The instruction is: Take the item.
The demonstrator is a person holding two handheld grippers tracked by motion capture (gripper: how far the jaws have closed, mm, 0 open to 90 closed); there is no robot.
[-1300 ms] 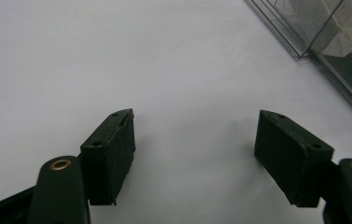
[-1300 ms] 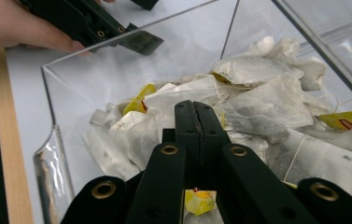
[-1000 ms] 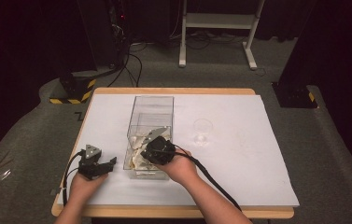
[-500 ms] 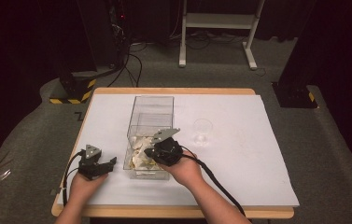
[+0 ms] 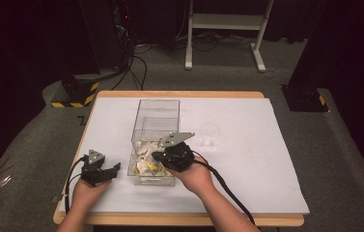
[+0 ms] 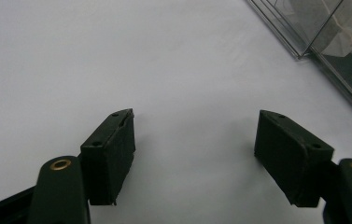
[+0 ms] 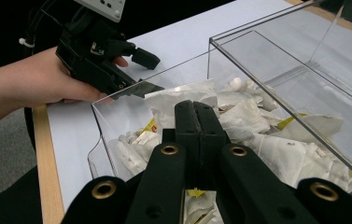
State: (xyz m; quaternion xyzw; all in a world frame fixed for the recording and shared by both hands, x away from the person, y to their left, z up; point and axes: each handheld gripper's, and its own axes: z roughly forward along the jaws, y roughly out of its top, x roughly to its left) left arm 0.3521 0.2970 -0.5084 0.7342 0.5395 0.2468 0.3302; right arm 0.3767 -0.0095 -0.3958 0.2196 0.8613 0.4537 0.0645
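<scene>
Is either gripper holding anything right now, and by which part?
The left gripper is open over bare paper, holding nothing. The right gripper is shut above the tea bags in the clear box; a hold cannot be told.

We've got the clear box (image 5: 156, 126) mid-table, its walls blocking any sideways pass; the way in is over the open top. Its near half is packed with white tea bags (image 7: 253, 126); the far half looks bare. Right gripper (image 5: 158, 155) sits over that near end, jaws pressed together, so that entry is taken. Left gripper (image 6: 194, 154) hangs just left of the box, jaws apart, bare white sheet (image 6: 117, 56) under and ahead of it. Small clear cup (image 5: 210, 131) stands near the box's right wall. Rest of the table's right side is free.
</scene>
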